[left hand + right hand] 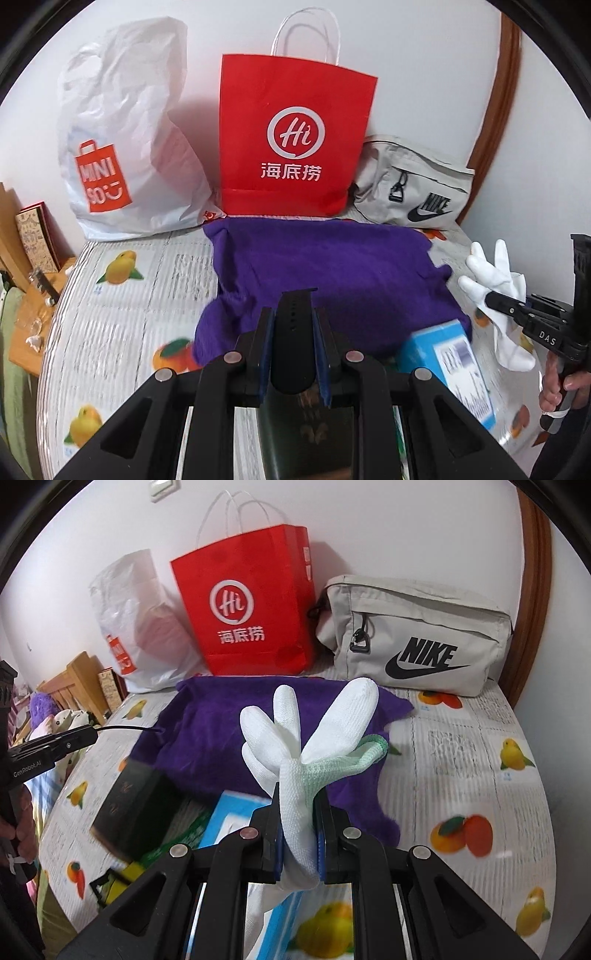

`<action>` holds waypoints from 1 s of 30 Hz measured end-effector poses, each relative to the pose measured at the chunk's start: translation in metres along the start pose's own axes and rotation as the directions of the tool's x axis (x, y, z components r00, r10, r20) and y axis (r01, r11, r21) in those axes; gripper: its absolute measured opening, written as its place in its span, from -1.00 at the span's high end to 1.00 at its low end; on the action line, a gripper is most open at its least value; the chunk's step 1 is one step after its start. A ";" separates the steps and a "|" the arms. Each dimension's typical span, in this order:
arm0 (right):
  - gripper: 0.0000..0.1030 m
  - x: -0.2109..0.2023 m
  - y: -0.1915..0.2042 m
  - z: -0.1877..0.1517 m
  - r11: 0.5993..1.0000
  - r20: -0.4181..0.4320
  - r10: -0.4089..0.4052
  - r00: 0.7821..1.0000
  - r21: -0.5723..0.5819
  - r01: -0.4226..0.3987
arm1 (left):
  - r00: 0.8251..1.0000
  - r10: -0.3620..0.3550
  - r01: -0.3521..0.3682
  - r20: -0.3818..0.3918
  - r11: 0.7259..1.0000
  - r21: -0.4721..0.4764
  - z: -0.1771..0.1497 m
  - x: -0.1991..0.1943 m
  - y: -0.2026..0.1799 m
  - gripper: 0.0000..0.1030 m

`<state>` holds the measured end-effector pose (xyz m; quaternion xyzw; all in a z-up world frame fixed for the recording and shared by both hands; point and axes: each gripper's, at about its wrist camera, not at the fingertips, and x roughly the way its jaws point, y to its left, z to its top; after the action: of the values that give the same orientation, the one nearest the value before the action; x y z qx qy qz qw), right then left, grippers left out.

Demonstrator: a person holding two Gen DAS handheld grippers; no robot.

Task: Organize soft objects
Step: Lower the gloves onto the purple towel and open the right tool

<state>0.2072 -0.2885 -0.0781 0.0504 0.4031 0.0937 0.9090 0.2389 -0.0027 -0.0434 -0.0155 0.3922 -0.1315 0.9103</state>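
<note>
A: Right wrist view: the right gripper was clamped on a white glove, lifted above the purple cloth, probably bound for a bag.

B: And the left gripper?

A: Clenched on a black strap. The red paper bag, white plastic bag and grey pouch stood behind; contents hidden.

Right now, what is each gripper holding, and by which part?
The right gripper pinches a white glove at its cuff end, fingers up. The left gripper clamps a black strap near its end.
</note>
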 end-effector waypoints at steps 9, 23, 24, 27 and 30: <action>0.74 0.063 -0.024 0.031 1.000 -0.058 -0.005 0.998 0.006 0.005 | 0.998 0.027 -0.028 -0.052 1.000 -0.004 0.040 0.070 0.019 0.61; 0.72 0.136 -0.037 0.045 1.000 -0.178 -0.007 0.984 -0.004 0.006 | 0.992 0.017 -0.015 -0.125 1.000 0.020 0.060 0.137 0.027 0.60; 0.71 0.140 -0.037 0.044 1.000 -0.188 -0.002 0.982 -0.006 0.001 | 0.991 0.021 -0.018 -0.131 1.000 0.023 0.058 0.138 0.027 0.60; 0.71 0.147 -0.039 0.043 1.000 -0.211 0.001 0.977 0.008 0.000 | 0.985 0.012 -0.007 -0.174 1.000 0.028 0.055 0.143 0.030 0.60; 0.70 0.148 -0.039 0.043 1.000 -0.216 0.000 0.976 0.001 0.000 | 0.980 -0.019 0.019 -0.200 1.000 0.001 0.051 0.143 0.035 0.52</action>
<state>0.3410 -0.2966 -0.1629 0.0403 0.4994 0.0985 0.8598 0.3774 -0.0091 -0.1139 -0.0046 0.4812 -0.1416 0.8651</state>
